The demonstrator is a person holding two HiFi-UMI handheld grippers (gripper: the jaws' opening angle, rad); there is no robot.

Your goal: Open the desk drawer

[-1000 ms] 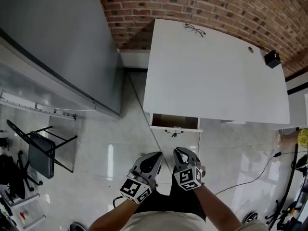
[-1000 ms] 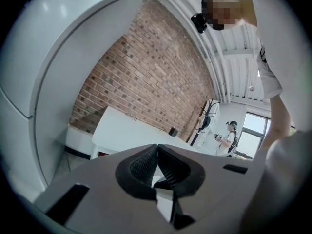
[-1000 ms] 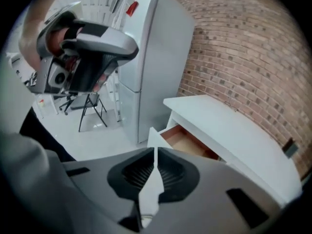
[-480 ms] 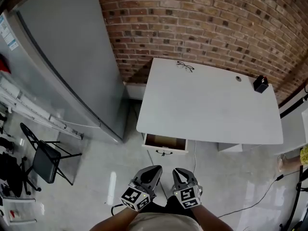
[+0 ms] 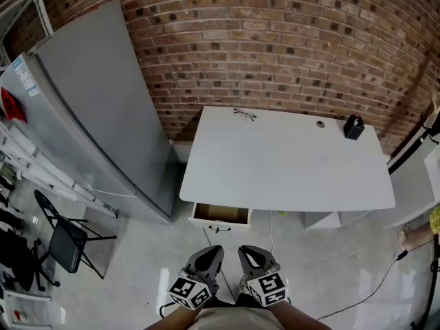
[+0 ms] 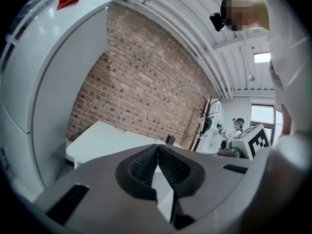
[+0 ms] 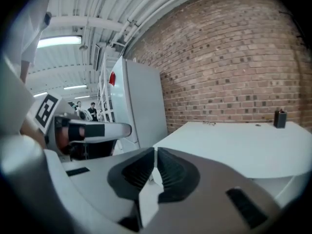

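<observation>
The white desk (image 5: 289, 160) stands against the brick wall. Its drawer (image 5: 221, 215) at the front left corner is pulled out, with a brown inside showing and a small handle on its front. My left gripper (image 5: 211, 254) and right gripper (image 5: 246, 254) hang side by side near the bottom of the head view, well short of the drawer and apart from it. Both have their jaws shut with nothing between them. The desk (image 6: 105, 140) shows beyond the left gripper (image 6: 156, 150), and the desk (image 7: 243, 145) also lies past the right gripper (image 7: 155, 156).
A tall grey fridge (image 5: 89, 108) stands left of the desk. Glasses (image 5: 243, 115) and a small black box (image 5: 353, 127) lie on the desktop. A folding chair (image 5: 65, 243) is at the left. A cable (image 5: 371, 287) runs over the glossy floor at the right.
The view has pulled back and tilted up: desk and drawer now look smaller and farther away, and more of the wall and fridge shows. Both grippers stay shut, low in the frame.
</observation>
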